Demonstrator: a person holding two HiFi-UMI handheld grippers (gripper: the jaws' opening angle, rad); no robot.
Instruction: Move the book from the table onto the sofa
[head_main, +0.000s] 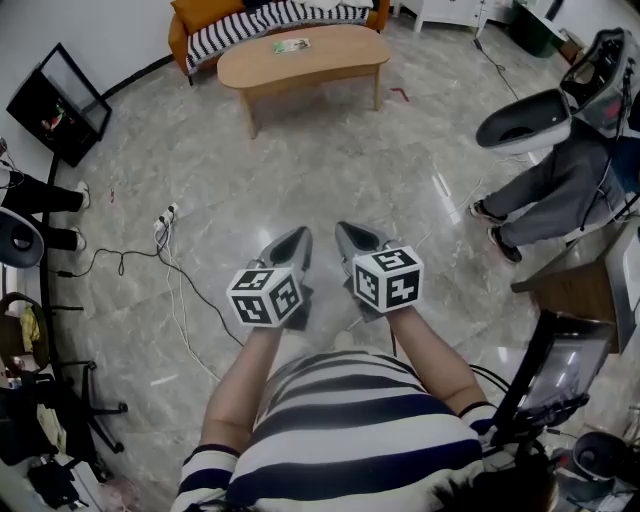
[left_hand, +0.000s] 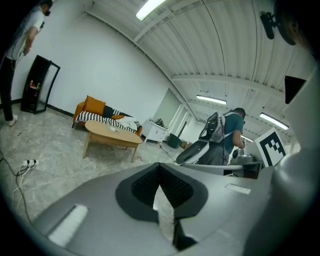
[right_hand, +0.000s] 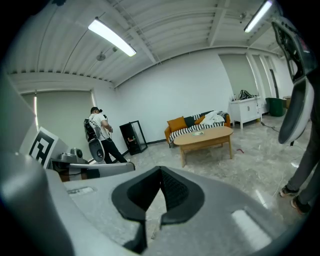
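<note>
A book (head_main: 291, 45) with a green cover lies on the oval wooden table (head_main: 330, 62) far ahead; it also shows as a small flat thing, the book (right_hand: 199, 133), in the right gripper view and as the book (left_hand: 114, 129) in the left gripper view. Behind the table stands an orange sofa (head_main: 200, 20) with a striped cover. My left gripper (head_main: 297, 240) and right gripper (head_main: 345, 234) hang side by side over the marble floor, far short of the table. Both are shut with nothing between the jaws.
A power strip with cables (head_main: 165, 218) lies on the floor to the left. A seated person's legs (head_main: 540, 195) and a white machine (head_main: 525, 120) are at right. A black cabinet (head_main: 58, 105) stands at left; a person (right_hand: 100, 135) stands beside it.
</note>
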